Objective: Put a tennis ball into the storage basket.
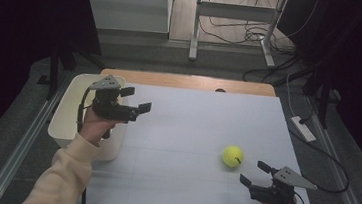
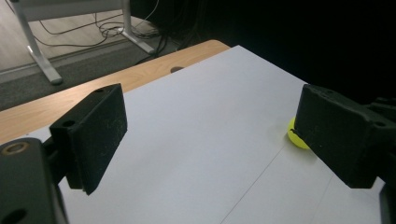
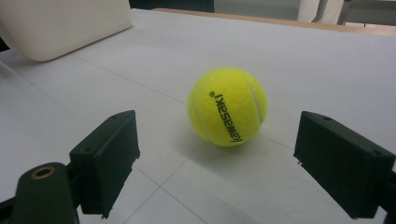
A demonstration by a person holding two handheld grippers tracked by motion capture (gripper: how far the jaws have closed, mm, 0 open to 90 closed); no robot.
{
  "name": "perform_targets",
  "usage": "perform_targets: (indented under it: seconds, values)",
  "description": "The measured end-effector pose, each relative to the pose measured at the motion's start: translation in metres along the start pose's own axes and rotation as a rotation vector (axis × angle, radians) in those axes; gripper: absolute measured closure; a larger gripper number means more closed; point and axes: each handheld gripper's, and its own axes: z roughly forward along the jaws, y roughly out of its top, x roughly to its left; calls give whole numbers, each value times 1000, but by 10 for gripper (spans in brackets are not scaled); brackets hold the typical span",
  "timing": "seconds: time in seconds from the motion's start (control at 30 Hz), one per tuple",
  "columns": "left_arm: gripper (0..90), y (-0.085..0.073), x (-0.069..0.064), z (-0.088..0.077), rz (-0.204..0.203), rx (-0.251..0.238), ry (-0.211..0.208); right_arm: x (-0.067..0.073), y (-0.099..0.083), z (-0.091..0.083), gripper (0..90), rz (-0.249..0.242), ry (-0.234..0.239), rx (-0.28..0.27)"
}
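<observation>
A yellow tennis ball (image 1: 232, 155) rests on the white table top (image 1: 191, 128), right of the middle. My right gripper (image 1: 255, 173) lies low near the front right corner, open, its jaws aimed at the ball (image 3: 227, 107) a short way ahead, apart from it. My left gripper (image 1: 136, 99) is held up at the left side, beside the white bin (image 1: 70, 111), open with nothing between its jaws. In the left gripper view the ball (image 2: 295, 136) peeks out from behind the right jaw, far off across the table.
The white bin (image 3: 60, 25) stands at the table's left edge. A wooden strip (image 1: 186, 81) runs along the far edge. Beyond it are metal table legs (image 1: 195, 28) and cables on the floor. A white power strip (image 1: 303, 129) lies right of the table.
</observation>
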Motion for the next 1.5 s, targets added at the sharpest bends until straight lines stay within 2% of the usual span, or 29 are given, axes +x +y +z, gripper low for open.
perform_targets:
  seconds: [0.47, 1.07, 1.5]
  values:
    - [108, 1, -8, 11, -3, 5, -44, 1, 0, 0, 134, -3, 2, -1]
    - [104, 0, -18, 23, 15, 25, -62, 1, 1, 2, 134, -7, 8, -2]
    - [105, -3, -26, 36, 23, 49, -93, 1, 1, 2, 134, -7, 7, -3]
